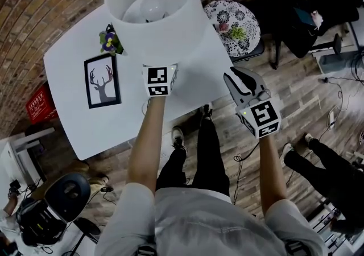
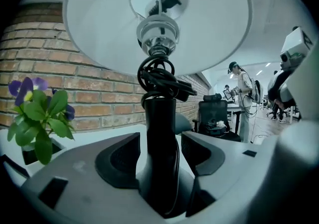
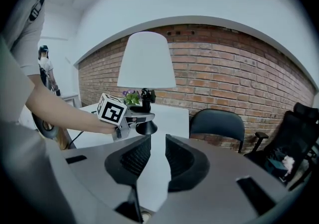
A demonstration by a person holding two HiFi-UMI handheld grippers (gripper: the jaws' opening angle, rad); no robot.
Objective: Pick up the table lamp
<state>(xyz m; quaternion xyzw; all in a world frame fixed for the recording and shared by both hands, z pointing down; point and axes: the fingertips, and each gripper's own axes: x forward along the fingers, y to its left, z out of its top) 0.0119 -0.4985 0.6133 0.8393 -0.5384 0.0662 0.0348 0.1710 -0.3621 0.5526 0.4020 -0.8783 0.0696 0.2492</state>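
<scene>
The table lamp has a big white shade (image 1: 153,10) and a thin black stem (image 2: 160,133) with its cord wound near the bulb socket. My left gripper (image 1: 162,70) is shut on that stem, its jaws (image 2: 160,153) pressed against both sides. In the right gripper view the lamp's shade (image 3: 146,61) stands upright and its black cone base (image 3: 145,128) appears to hang just above the white table (image 3: 169,113), held by the left gripper (image 3: 134,117). My right gripper (image 1: 238,75) hovers off the table's right edge, open a little (image 3: 158,156), holding nothing.
A framed deer picture (image 1: 102,81) and a potted purple flower (image 1: 110,40) sit on the white table (image 1: 85,124). A round patterned side table (image 1: 239,21), a dark chair (image 3: 217,123) and a red crate (image 1: 38,104) stand around it. A person (image 1: 324,164) is at the right.
</scene>
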